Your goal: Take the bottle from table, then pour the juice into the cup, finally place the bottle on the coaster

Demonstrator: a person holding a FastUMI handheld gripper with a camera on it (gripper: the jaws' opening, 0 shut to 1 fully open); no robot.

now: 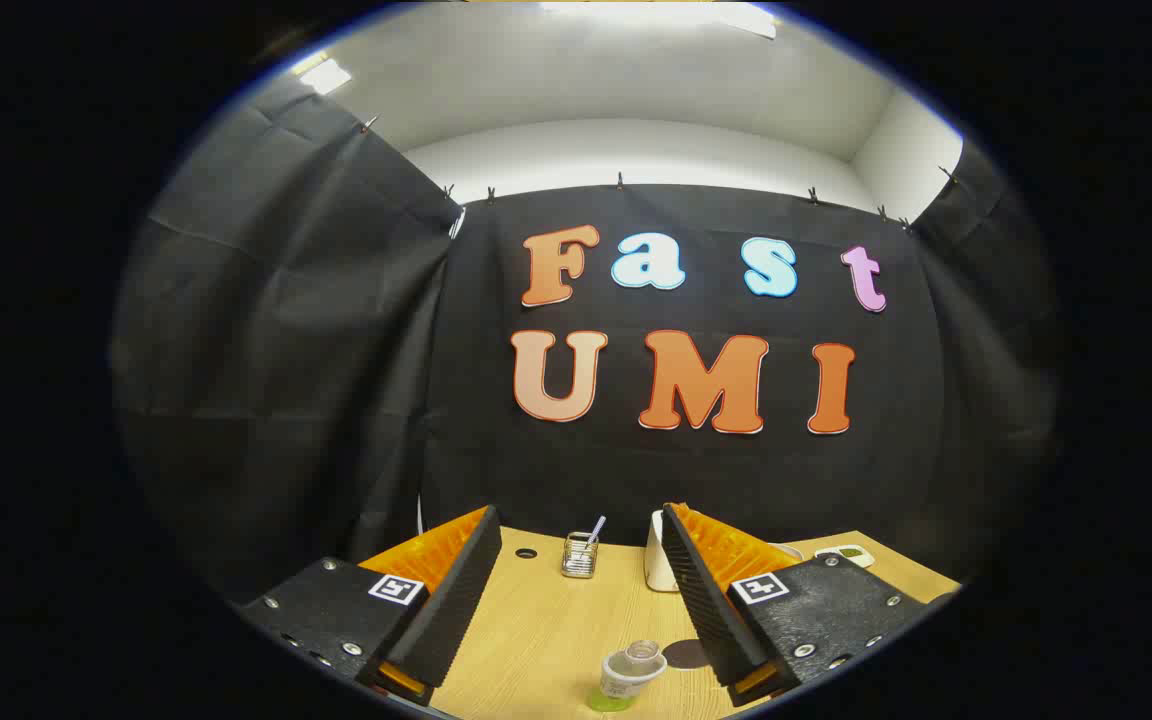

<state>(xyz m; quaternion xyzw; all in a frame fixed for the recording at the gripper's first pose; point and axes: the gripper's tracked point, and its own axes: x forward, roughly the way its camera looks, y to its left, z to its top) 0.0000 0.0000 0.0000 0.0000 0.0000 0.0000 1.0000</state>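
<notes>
Bottle: nearest of all, the bottle [628, 676] stands low between the two fingers, closer to the right one, its open neck facing up and a greenish base showing; it rests on the tabletop, untouched
Tool: the tool [582, 600] is spread wide with nothing in its grasp, both fingers well clear of the bottle, which suits an approach from above before closing on the neck or body
Coaster: a dark round patch, likely the coaster [686, 654], lies just beside the bottle against the right finger, handy for the final set-down
Cup: the white cup [658, 553] stands beyond the bottle, partly behind the right fingertip, near enough for pouring
Other items: a small mesh holder [579, 556] with a straw-like stick sits ahead between the fingertips; a small white device [846, 553] lies beyond the right finger
Surface: the tabletop [536, 630] is pale wood grain
Room: black cloth walls, white ceiling above
</notes>
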